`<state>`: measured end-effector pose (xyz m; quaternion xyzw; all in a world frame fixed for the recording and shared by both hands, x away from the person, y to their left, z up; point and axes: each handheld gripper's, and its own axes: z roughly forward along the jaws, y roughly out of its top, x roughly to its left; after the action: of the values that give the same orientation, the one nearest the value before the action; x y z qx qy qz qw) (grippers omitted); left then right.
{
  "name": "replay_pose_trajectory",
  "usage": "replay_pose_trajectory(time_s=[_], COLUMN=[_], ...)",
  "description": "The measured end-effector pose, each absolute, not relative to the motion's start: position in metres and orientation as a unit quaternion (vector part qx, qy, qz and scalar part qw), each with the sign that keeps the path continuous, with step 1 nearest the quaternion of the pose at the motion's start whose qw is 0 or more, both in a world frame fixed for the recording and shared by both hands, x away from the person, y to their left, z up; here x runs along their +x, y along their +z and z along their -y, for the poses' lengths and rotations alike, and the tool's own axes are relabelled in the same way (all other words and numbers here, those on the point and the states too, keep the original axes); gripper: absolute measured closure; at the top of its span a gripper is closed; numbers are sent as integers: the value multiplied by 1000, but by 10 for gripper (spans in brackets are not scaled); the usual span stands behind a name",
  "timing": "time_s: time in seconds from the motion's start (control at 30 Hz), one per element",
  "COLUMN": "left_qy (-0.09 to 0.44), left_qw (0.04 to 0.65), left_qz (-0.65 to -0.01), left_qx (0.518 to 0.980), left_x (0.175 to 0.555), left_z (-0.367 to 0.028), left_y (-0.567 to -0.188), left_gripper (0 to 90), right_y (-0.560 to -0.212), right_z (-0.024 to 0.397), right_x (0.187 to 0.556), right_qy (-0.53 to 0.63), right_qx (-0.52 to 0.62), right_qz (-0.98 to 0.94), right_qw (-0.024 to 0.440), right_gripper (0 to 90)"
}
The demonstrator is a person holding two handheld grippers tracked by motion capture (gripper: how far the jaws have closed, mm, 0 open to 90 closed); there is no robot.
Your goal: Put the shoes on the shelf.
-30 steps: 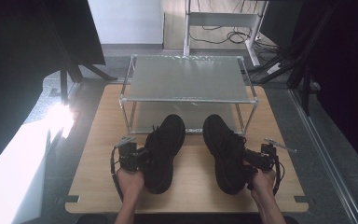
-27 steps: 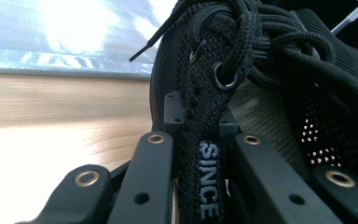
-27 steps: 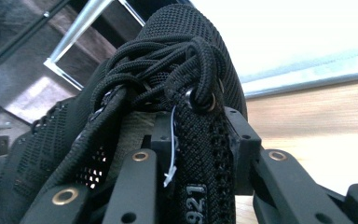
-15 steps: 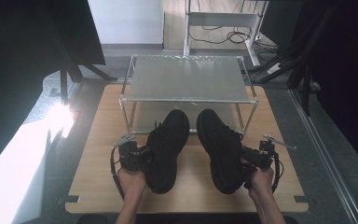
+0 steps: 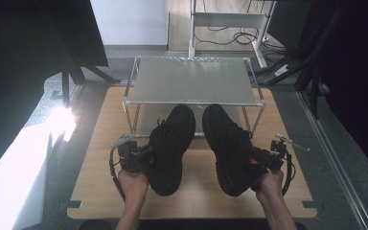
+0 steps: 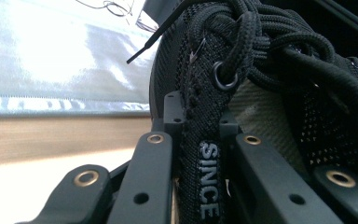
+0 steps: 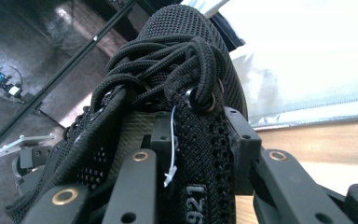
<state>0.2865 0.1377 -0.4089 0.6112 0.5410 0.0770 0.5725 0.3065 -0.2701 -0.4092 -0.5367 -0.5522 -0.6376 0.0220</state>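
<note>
- High view, from the left: our left hand-held gripper is clamped on the left shoe's collar.
- Both toes have crept further under the wire shelf than a second ago.
- Our right hand-held gripper pinches the right shoe; stowing seems nearly finished above the worktop.

Hidden and cut off

In the high view both shoe toes tuck under the rack shelf, and the forearms leave the bottom edge. The left shoe runs off the right edge in the left gripper view; the tag's digits are clipped at the bottom of the right gripper view.
</note>
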Motion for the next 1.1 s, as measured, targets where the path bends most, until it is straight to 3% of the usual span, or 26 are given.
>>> replay_pose_trajectory(time_s=[0.43, 1.1], left_qy=[80, 88], left_qw=[597, 608], left_qz=[-536, -562], left_qx=[592, 554], left_x=[299, 359], left_z=[-138, -124], left_y=[-376, -331], left_gripper=[809, 807], right_y=[-379, -335], right_z=[261, 248], right_x=[320, 371], right_qy=[-652, -660], right_qx=[-531, -559], right_qz=[540, 502], right_qw=[28, 17], right_gripper=[692, 691])
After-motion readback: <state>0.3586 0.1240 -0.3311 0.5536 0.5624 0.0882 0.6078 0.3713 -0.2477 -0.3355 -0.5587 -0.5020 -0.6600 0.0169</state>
